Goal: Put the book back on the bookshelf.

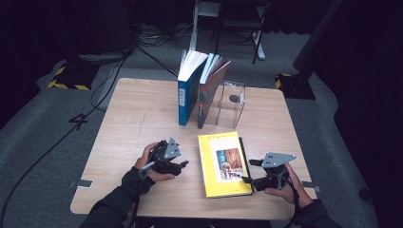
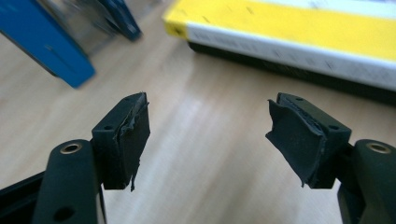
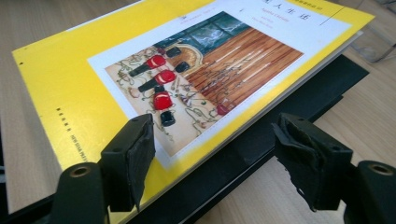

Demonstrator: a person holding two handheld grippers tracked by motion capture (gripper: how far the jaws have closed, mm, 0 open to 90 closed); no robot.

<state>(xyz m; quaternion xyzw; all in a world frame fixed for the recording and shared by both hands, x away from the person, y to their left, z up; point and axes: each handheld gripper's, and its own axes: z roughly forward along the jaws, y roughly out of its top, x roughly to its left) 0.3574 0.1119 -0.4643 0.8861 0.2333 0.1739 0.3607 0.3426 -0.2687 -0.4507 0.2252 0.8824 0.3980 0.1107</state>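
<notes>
A yellow book (image 1: 223,164) with a picture on its cover lies flat at the table's front middle, on top of a black slab (image 3: 289,107). My right gripper (image 1: 249,171) is at the book's right edge, open. In the right gripper view the gripper (image 3: 212,130) has one jaw over the yellow cover (image 3: 93,84) and the other out beyond the book's edge. My left gripper (image 1: 182,166) rests on the table left of the book, open and empty. In the left gripper view the gripper (image 2: 210,112) faces bare wood, and the yellow book (image 2: 299,28) lies ahead to the right.
A blue book (image 1: 187,92) and a colourful book (image 1: 209,90) stand upright at the table's back middle, leaning against a clear plastic box (image 1: 233,102). The blue book (image 2: 46,46) appears blurred in the left gripper view. The wooden table (image 1: 133,123) has bare wood on the left.
</notes>
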